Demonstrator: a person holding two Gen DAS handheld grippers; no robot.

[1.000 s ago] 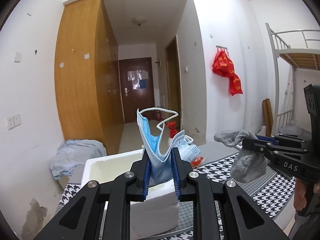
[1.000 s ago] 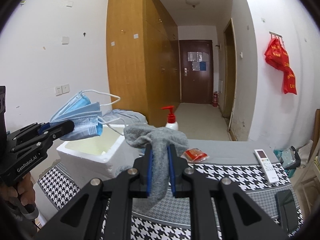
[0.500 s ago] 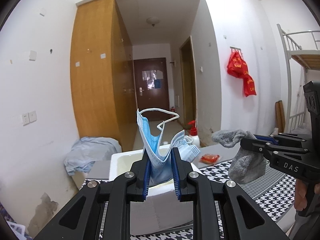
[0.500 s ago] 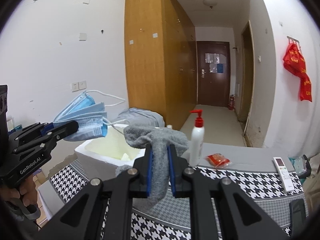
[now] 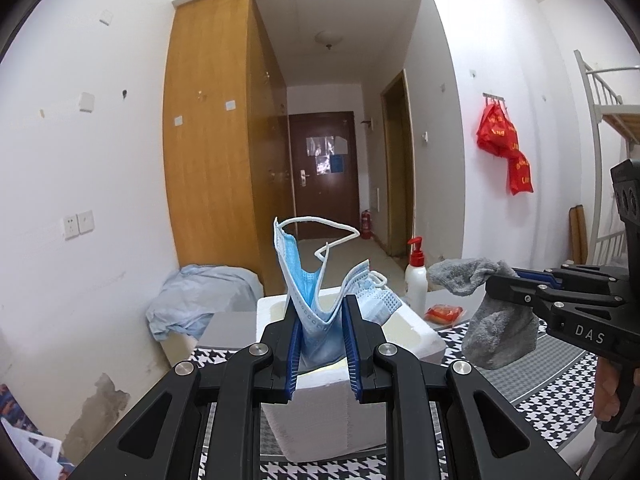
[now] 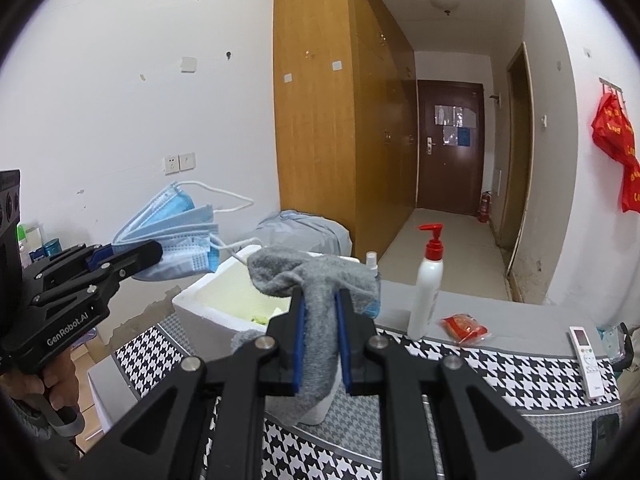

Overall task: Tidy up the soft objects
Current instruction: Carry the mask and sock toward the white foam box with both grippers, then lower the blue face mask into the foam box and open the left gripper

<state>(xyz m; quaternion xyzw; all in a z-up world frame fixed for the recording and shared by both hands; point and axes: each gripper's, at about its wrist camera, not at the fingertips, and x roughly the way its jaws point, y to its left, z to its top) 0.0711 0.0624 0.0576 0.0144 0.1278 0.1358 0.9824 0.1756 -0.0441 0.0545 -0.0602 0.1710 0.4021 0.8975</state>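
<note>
The left black two-finger gripper [image 5: 322, 344] is clamped on a crumpled light-blue pleated surgical mask [image 5: 316, 300], its blue-padded fingers [image 5: 294, 350] pressing the mask from both sides. The mask stands up out of the grip in a V, one white ear loop arching over its top. From the right wrist camera the same left gripper [image 6: 132, 256] shows from the side, the mask [image 6: 172, 240] fanning out beyond its tips, held in the air above the near corner of an open white foam box [image 6: 212, 308].

The right black two-finger gripper [image 6: 320, 340] is closed on a grey fuzzy knitted sock [image 6: 316, 292] — the sock bunches above the fingers and its lower part hangs down between and below them. In the left wrist view this right gripper [image 5: 498, 280] reaches in from the right, the sock [image 5: 488, 312] draped over its tips, held off to the right of the foam box [image 5: 424, 344] and above the black-and-white houndstooth tablecloth [image 5: 560, 396].

The box sits on that cloth [image 6: 500, 368]. Behind it stands a white pump bottle with a red top [image 6: 429, 284], just beside a small red plastic packet [image 6: 464, 328] — and further right a white remote control [image 6: 586, 358] lies on the cloth. A pale blue-grey heap of fabric [image 5: 200, 296] rests past the box by the wall.
</note>
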